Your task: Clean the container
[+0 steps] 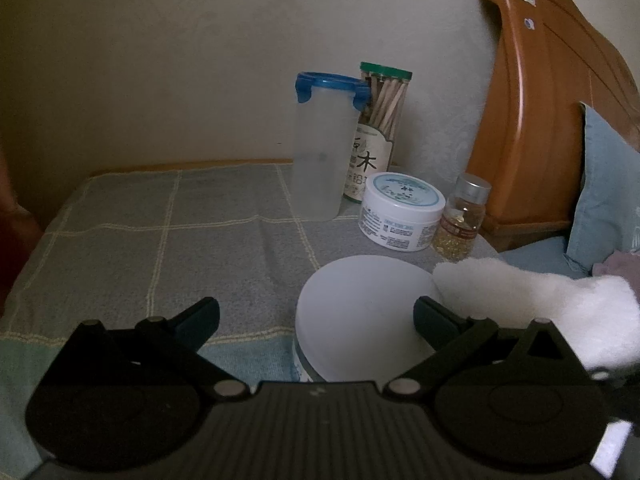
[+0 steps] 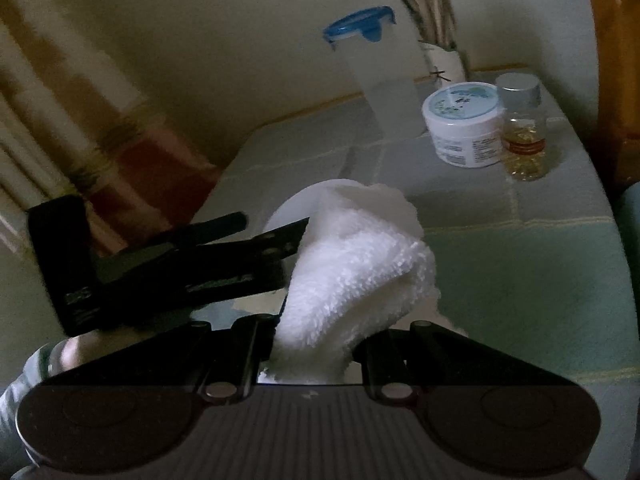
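Observation:
A round white container (image 1: 360, 312) with a pale frosted top stands on the checked tablecloth (image 1: 180, 240), close in front of my left gripper (image 1: 316, 312). That gripper is open and wide. Its right finger (image 1: 430, 314) lies at the container's right side, while the left finger (image 1: 202, 314) is well clear of it. My right gripper (image 2: 312, 344) is shut on a fluffy white cloth (image 2: 352, 268), which hides its fingertips. The cloth (image 1: 540, 312) reaches the container's right rim. In the right wrist view the container (image 2: 296, 208) shows just behind the cloth, with the black left gripper (image 2: 168, 264) beside it.
At the back of the table stand a tall translucent tumbler with a blue lid (image 1: 324, 148), a green-capped tube of pencils (image 1: 380, 120), a white cream jar (image 1: 402, 210) and a small silver-capped bottle (image 1: 462, 220). A wooden headboard (image 1: 532, 100) and a blue pillow (image 1: 604, 192) are on the right.

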### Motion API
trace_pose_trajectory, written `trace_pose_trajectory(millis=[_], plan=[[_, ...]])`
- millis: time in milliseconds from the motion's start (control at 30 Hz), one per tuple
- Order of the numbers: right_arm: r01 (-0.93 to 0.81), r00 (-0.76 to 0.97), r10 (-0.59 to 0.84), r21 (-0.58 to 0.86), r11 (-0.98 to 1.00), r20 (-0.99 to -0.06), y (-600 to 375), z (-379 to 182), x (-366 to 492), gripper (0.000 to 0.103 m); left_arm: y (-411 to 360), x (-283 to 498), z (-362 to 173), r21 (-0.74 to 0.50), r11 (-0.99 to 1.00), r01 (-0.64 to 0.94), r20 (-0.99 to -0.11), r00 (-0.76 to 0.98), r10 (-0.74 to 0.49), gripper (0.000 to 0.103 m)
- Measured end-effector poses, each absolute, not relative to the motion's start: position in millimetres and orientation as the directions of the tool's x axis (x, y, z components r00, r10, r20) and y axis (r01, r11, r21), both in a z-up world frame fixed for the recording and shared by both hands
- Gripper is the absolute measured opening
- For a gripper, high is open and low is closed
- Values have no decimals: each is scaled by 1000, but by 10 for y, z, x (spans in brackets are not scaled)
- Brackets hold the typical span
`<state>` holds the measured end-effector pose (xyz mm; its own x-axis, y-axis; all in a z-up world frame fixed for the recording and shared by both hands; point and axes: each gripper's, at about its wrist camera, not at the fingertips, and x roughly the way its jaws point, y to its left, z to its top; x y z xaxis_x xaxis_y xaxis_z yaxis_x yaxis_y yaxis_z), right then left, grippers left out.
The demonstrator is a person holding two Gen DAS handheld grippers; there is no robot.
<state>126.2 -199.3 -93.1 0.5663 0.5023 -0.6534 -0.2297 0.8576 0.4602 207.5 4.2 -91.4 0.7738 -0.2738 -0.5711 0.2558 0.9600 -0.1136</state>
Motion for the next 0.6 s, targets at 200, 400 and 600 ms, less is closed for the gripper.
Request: trace_pose_trajectory(millis=[200,400,600], plan=[[-228,600,488,449,864,-635,-2107,-750,1140,16,48,2076,-912,-114,960,256,-571,774,-274,103],[-215,669,413,371,903,-618,-2301,-501,1126,16,60,2083,-912,-122,959,257,-574,770,-280,103],[-200,721,327,268,942,-611,-2375,-374,1382,16,66,2082,-913,-123,959,257,-574,770,-280,103]])
